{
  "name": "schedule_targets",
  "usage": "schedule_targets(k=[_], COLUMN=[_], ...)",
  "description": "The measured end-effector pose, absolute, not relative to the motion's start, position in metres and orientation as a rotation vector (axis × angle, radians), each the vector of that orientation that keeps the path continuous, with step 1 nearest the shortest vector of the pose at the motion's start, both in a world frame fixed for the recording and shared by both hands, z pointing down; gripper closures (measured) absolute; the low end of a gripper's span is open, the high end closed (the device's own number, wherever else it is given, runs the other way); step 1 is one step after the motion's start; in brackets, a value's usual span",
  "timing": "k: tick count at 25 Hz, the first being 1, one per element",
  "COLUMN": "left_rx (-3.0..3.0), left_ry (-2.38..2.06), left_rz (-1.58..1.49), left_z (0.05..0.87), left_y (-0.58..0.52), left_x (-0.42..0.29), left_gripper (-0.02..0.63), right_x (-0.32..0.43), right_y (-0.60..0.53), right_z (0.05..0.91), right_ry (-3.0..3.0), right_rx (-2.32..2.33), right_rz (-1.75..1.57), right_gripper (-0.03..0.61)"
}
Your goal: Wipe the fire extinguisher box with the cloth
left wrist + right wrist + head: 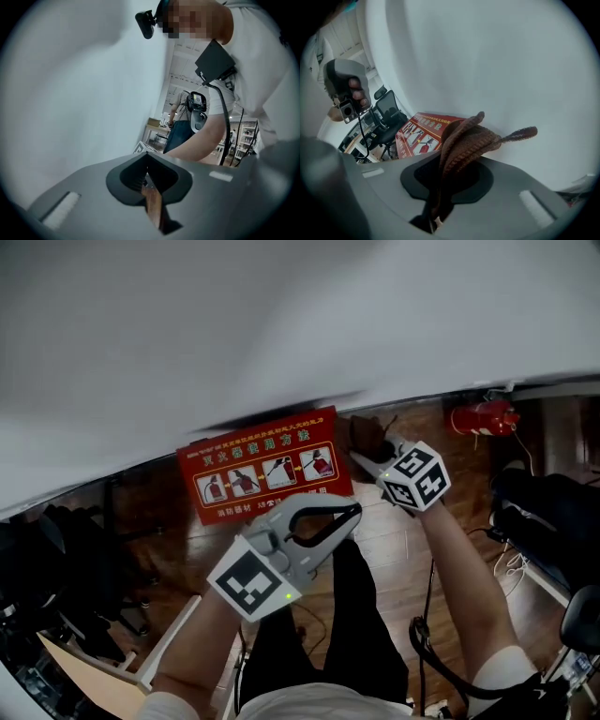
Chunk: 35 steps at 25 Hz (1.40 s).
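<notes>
The red fire extinguisher box (264,470), with white pictograms on its face, stands against the white wall on the wooden floor. My right gripper (368,458) is shut on a brown knitted cloth (369,435) and holds it just right of the box's upper right corner. In the right gripper view the cloth (468,140) bunches out of the jaws (449,176) close to the wall, with the box (420,133) behind it on the left. My left gripper (349,513) hangs below the box, shut and holding nothing; its own view (151,190) shows only floor through the slit.
A red fire extinguisher (484,418) lies on the floor at the right by the wall. A black office chair (548,521) stands at the right, dark gear (56,559) at the left, a pale wooden frame (108,667) at the lower left. Cables trail at the right.
</notes>
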State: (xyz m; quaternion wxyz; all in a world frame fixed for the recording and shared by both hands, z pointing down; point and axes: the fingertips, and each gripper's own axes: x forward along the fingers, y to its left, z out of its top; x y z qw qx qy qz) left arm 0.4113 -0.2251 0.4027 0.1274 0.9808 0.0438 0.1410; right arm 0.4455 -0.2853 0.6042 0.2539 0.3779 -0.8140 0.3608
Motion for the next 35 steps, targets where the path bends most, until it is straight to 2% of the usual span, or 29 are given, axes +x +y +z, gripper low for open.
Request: schedule_targets(k=[4,15,32,35], left_rx=[2.86,2.846,2.856,2.877], left_ry=[0.167,0.243,0.236,0.266], left_rz=[0.472,0.7,0.548,0.524], left_z=[0.419,0.466,0.487,0.491], left_y=[-0.228,-0.235,-0.251,-0.247], left_x=[0.422,0.441,0.492,0.498], left_gripper=[0.614,0.614,0.614,0.614], right_x=[0.456,0.42,0.407,0.422], right_y=[-0.281,-0.282,-0.273,-0.273], right_z=[0.623,0.708,0.928,0.941], right_ry=[-2.213,-2.241,-2.075,-2.035], right_rx=[1.056,1.0,0.88,0.923], right_rz=[1.044,1.214,1.333,1.311], right_gripper=[0.526,0.526,0.526,0.526])
